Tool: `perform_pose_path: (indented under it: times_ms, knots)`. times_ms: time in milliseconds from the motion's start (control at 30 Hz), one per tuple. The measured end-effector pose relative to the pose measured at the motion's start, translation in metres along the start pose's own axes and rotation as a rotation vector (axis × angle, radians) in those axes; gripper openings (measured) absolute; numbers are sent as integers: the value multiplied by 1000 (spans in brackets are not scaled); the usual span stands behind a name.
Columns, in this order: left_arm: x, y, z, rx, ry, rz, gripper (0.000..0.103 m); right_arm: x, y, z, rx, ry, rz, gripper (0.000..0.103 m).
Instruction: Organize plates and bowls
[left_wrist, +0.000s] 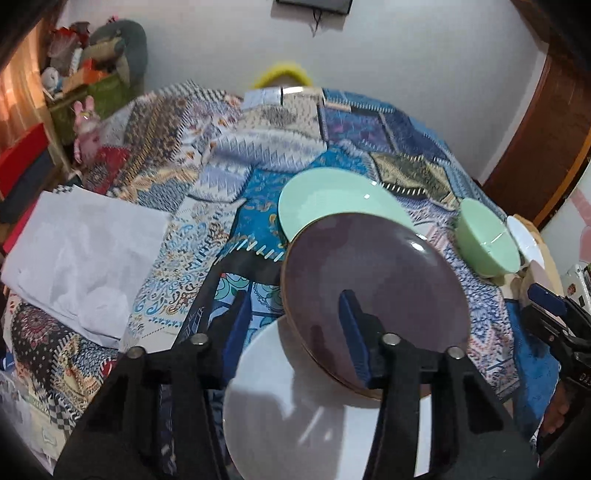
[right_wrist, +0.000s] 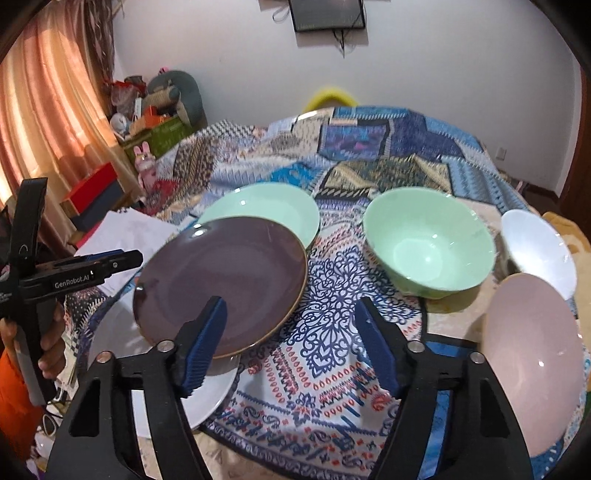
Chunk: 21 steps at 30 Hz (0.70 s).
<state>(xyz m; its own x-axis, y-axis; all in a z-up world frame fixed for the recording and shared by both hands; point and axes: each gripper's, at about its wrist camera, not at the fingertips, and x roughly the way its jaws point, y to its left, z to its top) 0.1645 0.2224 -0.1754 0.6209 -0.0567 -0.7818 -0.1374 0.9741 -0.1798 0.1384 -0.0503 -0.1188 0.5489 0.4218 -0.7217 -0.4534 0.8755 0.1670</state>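
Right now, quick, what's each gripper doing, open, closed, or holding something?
Left gripper: open, holding nothing; its fingers straddle the edge of the purple plate.
Right gripper: open, empty, over the patterned cloth.

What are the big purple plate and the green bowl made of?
The round dark purple plate looks like glazed ceramic: it is glossy, with a bright light spot and a thin brownish rim. The pale green bowl also looks like glazed ceramic or maybe melamine: smooth, even colour, shiny glints inside. The pictures alone cannot settle which.
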Motion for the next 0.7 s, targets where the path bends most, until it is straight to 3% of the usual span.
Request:
perform_pose_path:
  times_ms: [333, 700]
  knots:
    - [45, 12, 17, 6, 104, -50, 28, 39, -5, 5, 49, 116, 20, 45]
    - [60, 3, 20, 68, 156, -93, 24, 69, -6, 8, 66, 206, 49, 26]
